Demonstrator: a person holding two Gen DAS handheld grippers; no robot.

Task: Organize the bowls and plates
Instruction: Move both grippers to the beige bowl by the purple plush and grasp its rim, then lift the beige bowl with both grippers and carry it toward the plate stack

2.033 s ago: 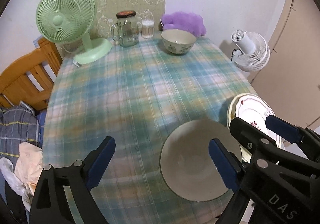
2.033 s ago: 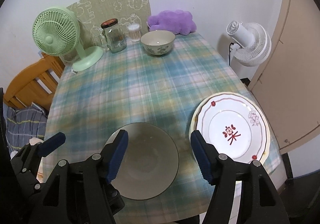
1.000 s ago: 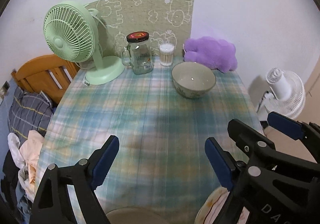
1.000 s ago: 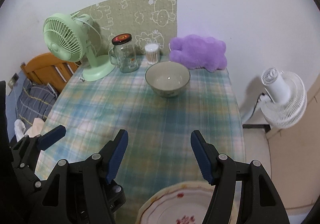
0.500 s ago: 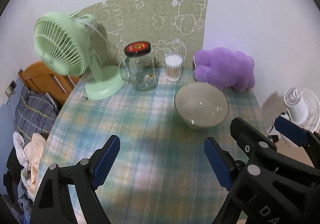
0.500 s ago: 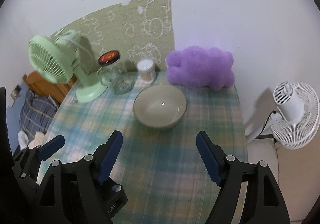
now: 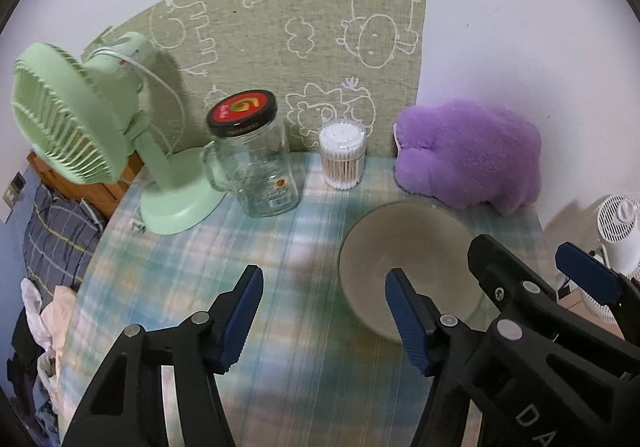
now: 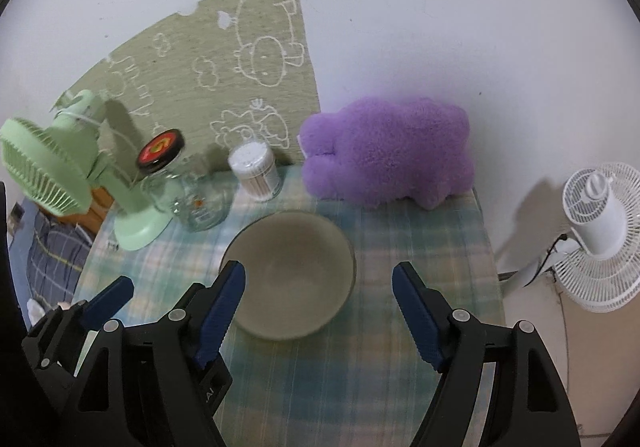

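At the table's far end, the bowl (image 8: 290, 275) sits at twelve o'clock from the right gripper (image 8: 318, 311), jaws apart and empty; the left gripper (image 7: 324, 317), empty, is closing. Reach-for-bowl step; next, straddle its rim.

Right claw (image 7: 568, 331) — letters "DA".

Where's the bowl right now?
The bowl sits on the table's far end, just before the purple plush toy, right of the glass jar.
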